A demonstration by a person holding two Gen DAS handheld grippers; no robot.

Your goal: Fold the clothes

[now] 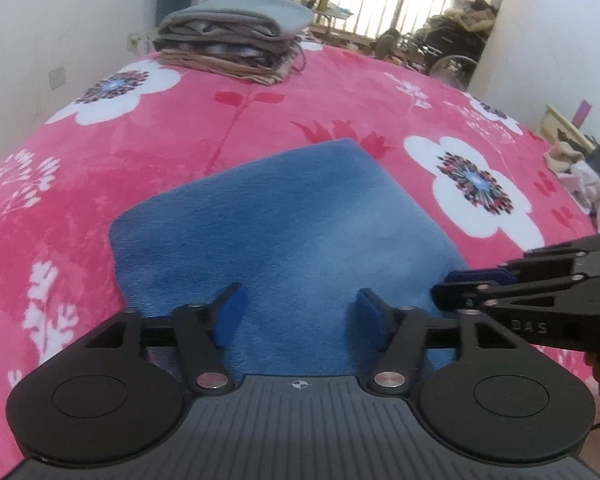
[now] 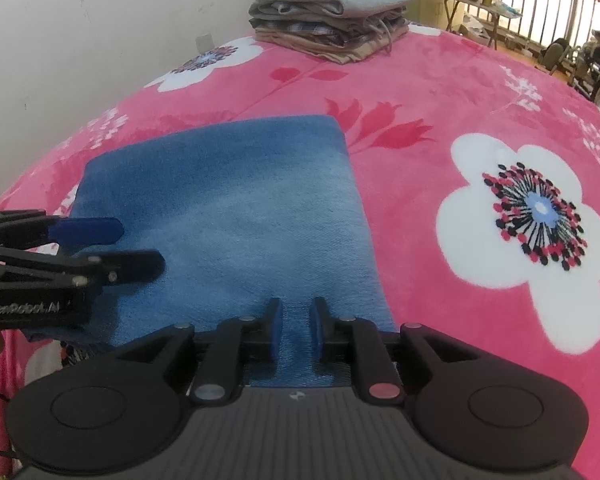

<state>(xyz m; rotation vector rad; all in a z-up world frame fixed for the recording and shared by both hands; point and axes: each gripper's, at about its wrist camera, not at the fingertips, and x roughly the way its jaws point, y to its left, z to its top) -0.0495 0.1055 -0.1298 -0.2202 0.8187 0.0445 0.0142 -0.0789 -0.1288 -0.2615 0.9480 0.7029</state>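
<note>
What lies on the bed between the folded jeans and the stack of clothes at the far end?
Nothing: only bare pink blanket between the jeans and the stack, as both wrist views show.

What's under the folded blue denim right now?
The folded blue denim lies flat on the pink floral blanket, which shows all around it. Anything beneath or inside the folds is covered. Both grippers, left and right, hover with jaws open.

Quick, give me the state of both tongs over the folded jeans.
Left tongs: open wide, holding nothing, above the folded jeans.
Right tongs: open with a narrow gap, nothing gripped, over the jeans' near edge.
</note>
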